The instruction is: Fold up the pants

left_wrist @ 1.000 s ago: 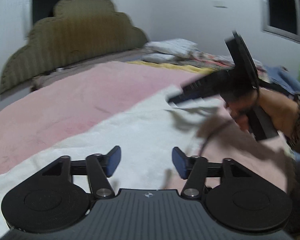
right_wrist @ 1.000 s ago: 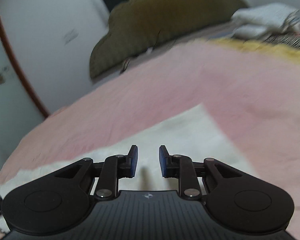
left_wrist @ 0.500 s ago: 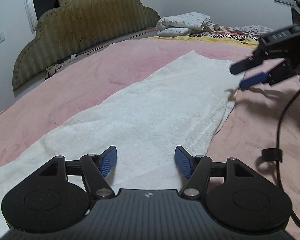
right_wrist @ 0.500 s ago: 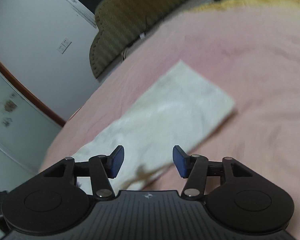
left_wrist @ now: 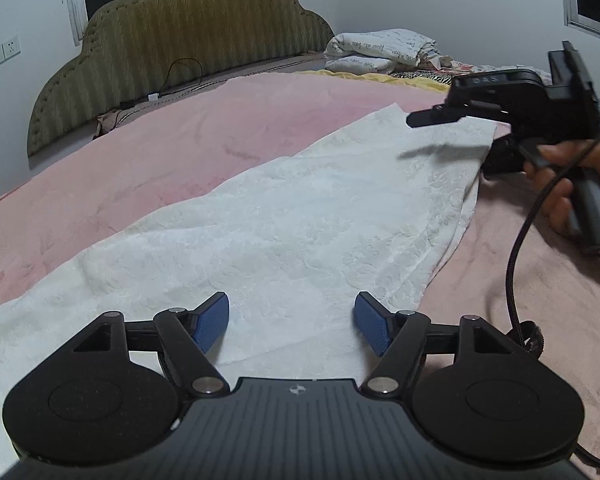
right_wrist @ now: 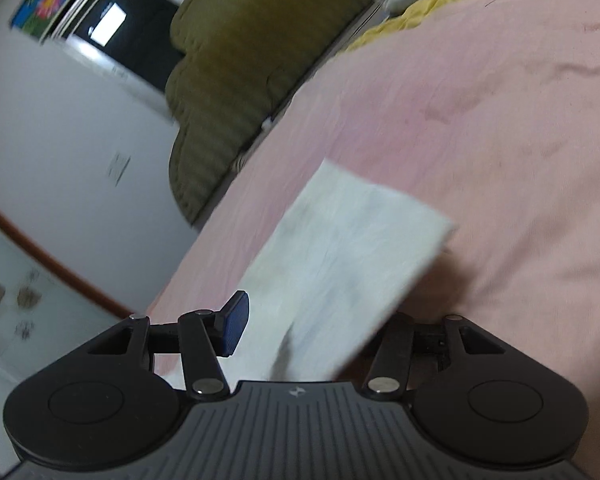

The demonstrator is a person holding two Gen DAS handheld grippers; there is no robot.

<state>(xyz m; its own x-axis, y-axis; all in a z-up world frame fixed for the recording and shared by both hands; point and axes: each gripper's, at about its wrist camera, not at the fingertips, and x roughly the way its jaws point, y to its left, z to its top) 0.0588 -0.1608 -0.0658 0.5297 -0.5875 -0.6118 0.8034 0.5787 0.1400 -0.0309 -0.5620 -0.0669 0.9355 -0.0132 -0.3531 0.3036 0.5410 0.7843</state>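
Pants [left_wrist: 300, 216]: white, textured, laid flat and lengthwise on the pink bed cover [left_wrist: 148, 176]. Left gripper [left_wrist: 292, 322]: blue pads spread wide, low over the near end of the pants, pinching nothing. Right gripper [right_wrist: 312, 328]: jaws spread, at the far end, cloth edge lying between them. Green headboard [left_wrist: 172, 52] and folded bedding [left_wrist: 380, 48] beyond.

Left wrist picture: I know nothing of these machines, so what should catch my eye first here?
A long white pair of pants lies spread along a pink bedspread. Near its far end hovers the right gripper, held in a hand. The left gripper waits open over the near end.
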